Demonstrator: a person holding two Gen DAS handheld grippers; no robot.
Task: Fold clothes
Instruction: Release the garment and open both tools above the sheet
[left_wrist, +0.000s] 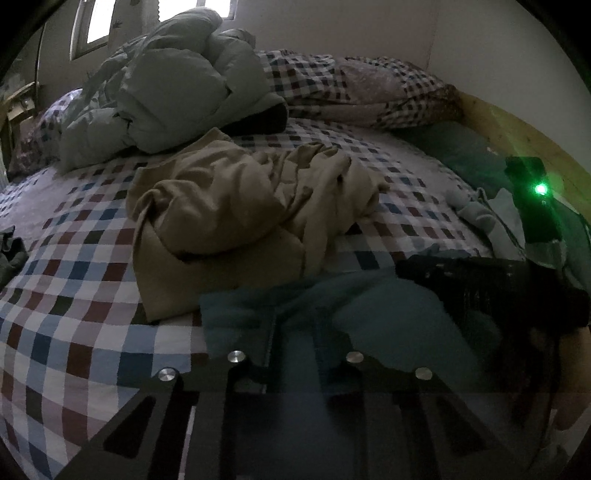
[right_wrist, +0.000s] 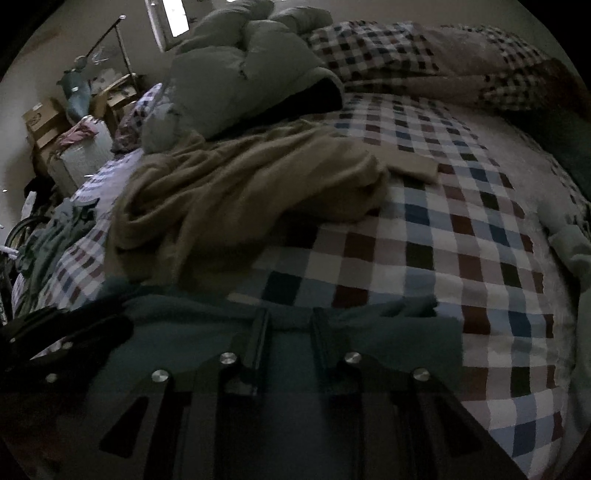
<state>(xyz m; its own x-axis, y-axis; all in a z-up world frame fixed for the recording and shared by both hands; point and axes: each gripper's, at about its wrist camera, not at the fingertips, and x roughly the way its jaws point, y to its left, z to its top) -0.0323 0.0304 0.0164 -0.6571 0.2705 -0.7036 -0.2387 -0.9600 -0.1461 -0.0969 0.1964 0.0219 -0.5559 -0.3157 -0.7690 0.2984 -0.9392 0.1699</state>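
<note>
A teal garment (left_wrist: 388, 314) (right_wrist: 369, 332) lies flat on the near part of the checked bedsheet (left_wrist: 74, 295) (right_wrist: 461, 251). My left gripper (left_wrist: 295, 314) stands at its far edge, jaws narrow, with teal cloth pinched between the fingers. My right gripper (right_wrist: 290, 314) grips the same far edge further right, and the cloth bunches up at its tips. In the left wrist view the right gripper (left_wrist: 461, 280) shows as a dark body at the right, with a green light above it. A crumpled tan garment (left_wrist: 229, 214) (right_wrist: 240, 184) lies just beyond the teal one.
A puffy grey-green jacket (left_wrist: 177, 92) (right_wrist: 251, 62) is heaped at the back of the bed beside checked pillows (left_wrist: 351, 81). A wooden bed frame (left_wrist: 517, 136) runs along the right. A dark green garment (right_wrist: 55, 236) hangs at the left edge, with cardboard boxes (right_wrist: 44, 122) beyond.
</note>
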